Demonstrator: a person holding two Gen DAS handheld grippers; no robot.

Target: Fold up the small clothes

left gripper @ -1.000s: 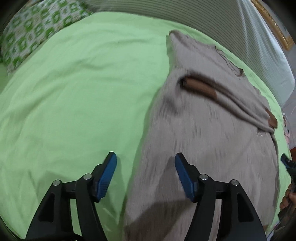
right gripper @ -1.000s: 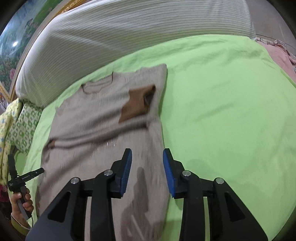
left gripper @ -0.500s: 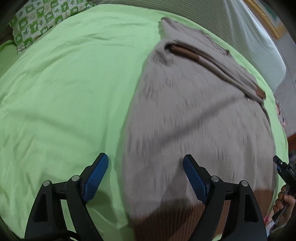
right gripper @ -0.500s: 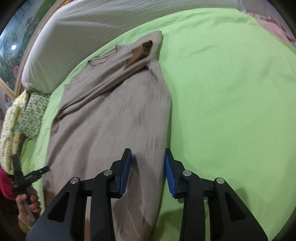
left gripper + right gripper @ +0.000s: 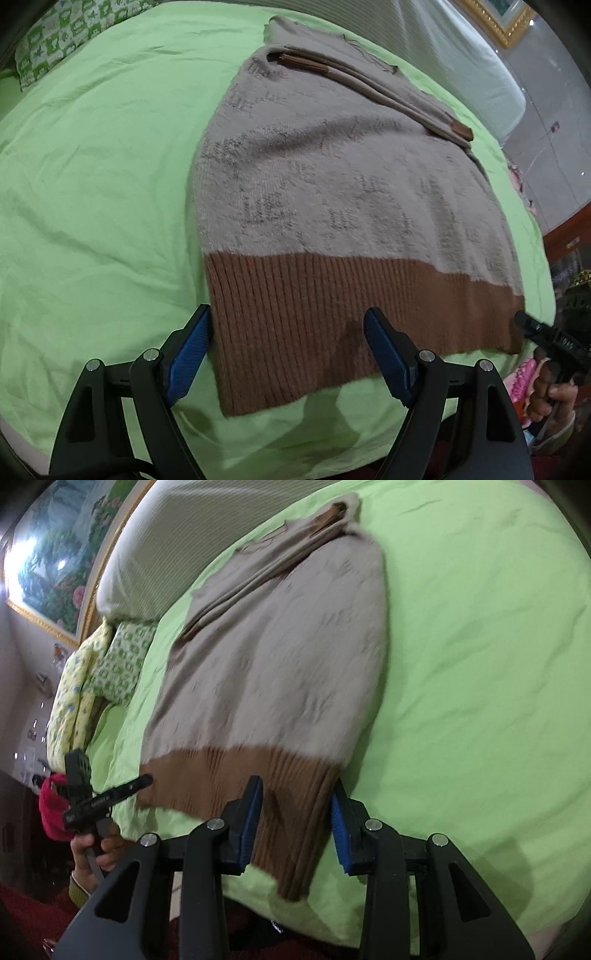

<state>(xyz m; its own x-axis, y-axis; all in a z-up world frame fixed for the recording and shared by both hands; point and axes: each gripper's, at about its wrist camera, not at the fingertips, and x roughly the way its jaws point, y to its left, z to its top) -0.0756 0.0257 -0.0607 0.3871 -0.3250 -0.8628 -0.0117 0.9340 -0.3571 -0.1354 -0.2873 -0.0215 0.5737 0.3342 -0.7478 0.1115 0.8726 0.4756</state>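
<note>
A beige sweater (image 5: pixel 332 177) lies flat on a green sheet (image 5: pixel 92 166) that covers the bed, with its brown ribbed hem (image 5: pixel 332 314) toward the cameras and its neck toward the far side. Both sleeves are folded across the upper part, and their brown cuffs (image 5: pixel 303 64) show there. The left gripper (image 5: pixel 286 350) hangs over the near left corner of the hem. Its jaws are wide apart and are closing a little at this moment; the corner of the hem lies under the gap between them, and the blue pads (image 5: pixel 188 347) do not press on the cloth. The right gripper (image 5: pixel 295 819) hangs over the near right corner of the hem (image 5: pixel 258 786). Its jaws stand apart, narrower than the left ones, and the hem corner is seen between its pads (image 5: pixel 251 819), but I cannot tell if they touch the cloth; nothing is clamped. In the left view the right gripper (image 5: pixel 554 339) shows at the right edge, held by a hand (image 5: pixel 550 391). In the right view the left gripper (image 5: pixel 107 797) shows at the left edge, just beside the other hem corner, also in a hand (image 5: pixel 96 853). A patterned pillow (image 5: pixel 122 657) lies at the far left of the bed, and a white striped bolster (image 5: pixel 177 542) lies behind the sweater (image 5: pixel 277 646). A framed painting (image 5: pixel 55 561) hangs on the wall behind.
</note>
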